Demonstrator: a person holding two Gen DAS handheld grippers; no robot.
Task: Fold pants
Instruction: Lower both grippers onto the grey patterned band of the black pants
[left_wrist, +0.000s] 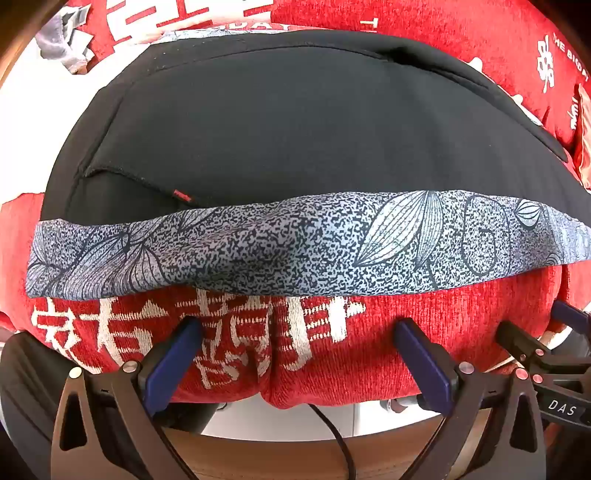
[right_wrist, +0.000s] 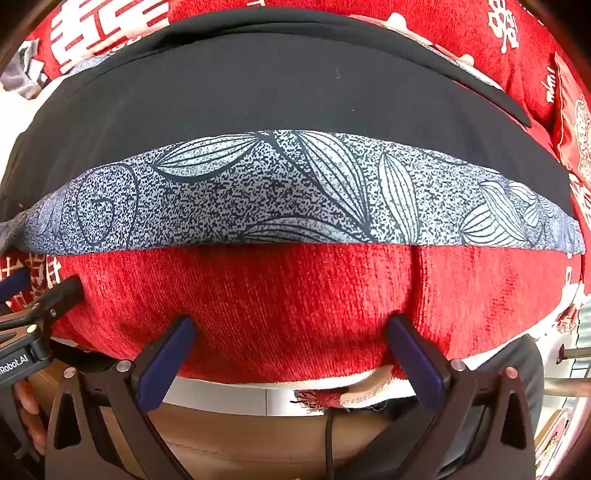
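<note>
Nearest the lens in each wrist view are two blue-padded fingers spread wide with nothing between them: the left tool (left_wrist: 295, 325) and the right tool (right_wrist: 291, 323) both stand released, tips resting at or just above the front edge of a red cloth (right_wrist: 295, 295) printed with white characters. That cloth covers the surface, and its frayed hem (right_wrist: 343, 393) hangs off the near edge in the right view. Just beyond the fingertips, straight ahead of both tools, lie the pants (left_wrist: 295, 129): black fabric spread flat, with a grey leaf-printed band (left_wrist: 295, 243) along their near edge. The band runs left to right across both views, so the long axis of that edge lies crosswise to the fingers, and the two tools sit side by side along it, each visible at the margin of the other's picture. Neither touches the pants; a strip of red cloth separates the tips from the band. The right tool looks slightly closer to the band, though the fisheye makes this hard to judge. A small red label (left_wrist: 183, 195) shows on the black fabric near a seam on the left. Both tools would likely need to go forward to pinch the band, one toward each end. A crumpled grey garment (left_wrist: 62, 44) lies well apart at the far left.
</note>
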